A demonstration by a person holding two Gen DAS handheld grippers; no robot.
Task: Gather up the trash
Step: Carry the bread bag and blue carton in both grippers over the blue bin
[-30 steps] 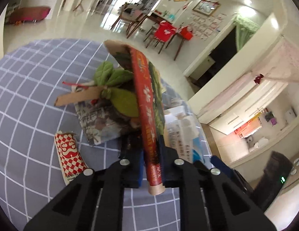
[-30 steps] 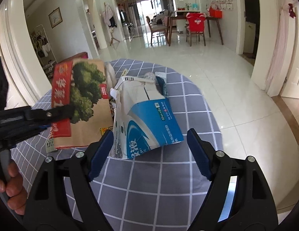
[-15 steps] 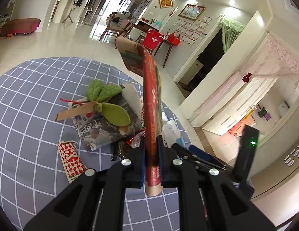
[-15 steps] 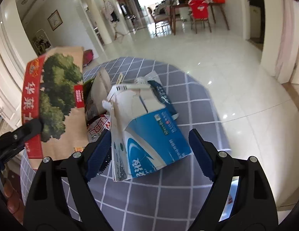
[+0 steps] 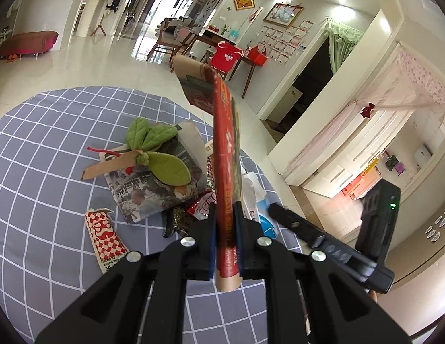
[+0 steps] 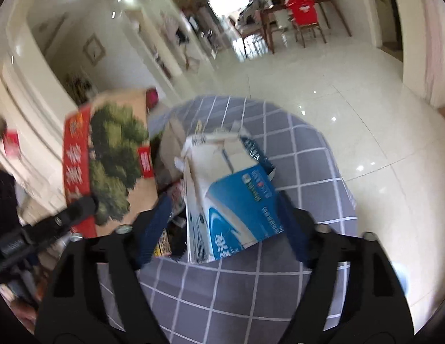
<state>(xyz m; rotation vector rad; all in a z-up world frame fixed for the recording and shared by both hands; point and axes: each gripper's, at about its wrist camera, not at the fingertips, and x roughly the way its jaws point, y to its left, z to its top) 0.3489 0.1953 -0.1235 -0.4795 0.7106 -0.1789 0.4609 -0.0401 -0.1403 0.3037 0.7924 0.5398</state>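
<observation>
Checked tablecloth point(image 5: 36, 149), flattened blue carton point(image 6: 236, 200)

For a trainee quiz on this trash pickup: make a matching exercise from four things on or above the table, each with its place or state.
Things:
1. flattened red box
2. blue and white carton
3. red checked wrapper
4. green cloth leaves

States:
A. lying on a printed paper
B. flat on the grid cloth, alone
C. clamped edge-up in the left gripper
D. on the table between the open fingers of the right gripper

Pairs: 1-C, 2-D, 3-B, 4-A
</observation>
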